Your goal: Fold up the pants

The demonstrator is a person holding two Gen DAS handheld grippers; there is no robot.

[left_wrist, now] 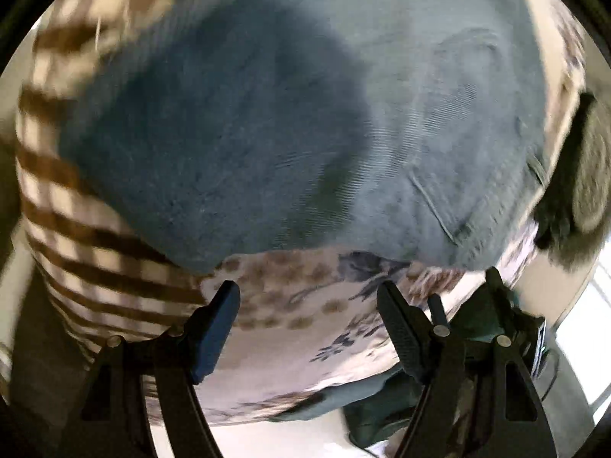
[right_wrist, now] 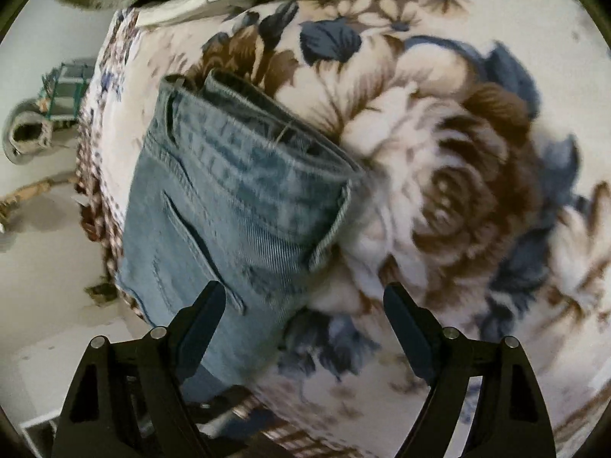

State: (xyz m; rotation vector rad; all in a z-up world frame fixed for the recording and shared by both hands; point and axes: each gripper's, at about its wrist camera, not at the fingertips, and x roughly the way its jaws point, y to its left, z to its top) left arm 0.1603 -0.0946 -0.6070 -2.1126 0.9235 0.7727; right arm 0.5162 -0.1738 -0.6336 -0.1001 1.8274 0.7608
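The blue jeans [right_wrist: 229, 206] lie flat on a fuzzy flower blanket [right_wrist: 439, 175] that covers the bed. In the right wrist view you can see the waistband end, with a back pocket slit and belt loops. The waistband sits at the far end, and the jeans run long from there toward the near left, passing under the left finger of the right gripper [right_wrist: 305, 328]. So the jeans lie ahead and to the left of that gripper, and the flowers lie to its right. Its two fingers stand wide apart and hold nothing. In the left wrist view the jeans [left_wrist: 305, 133] fill most of the picture, just past the tips of the left gripper [left_wrist: 309, 305]. That gripper is spread wide too, with only blanket [left_wrist: 290, 316] between its fingers. A brown striped part of the blanket [left_wrist: 76, 259] shows on the left. Both grippers are close to the jeans, and the left one faces the near edge straight on. I think that edge is the next thing to grab. A grey furry thing [left_wrist: 584, 191] sits at the far right edge.
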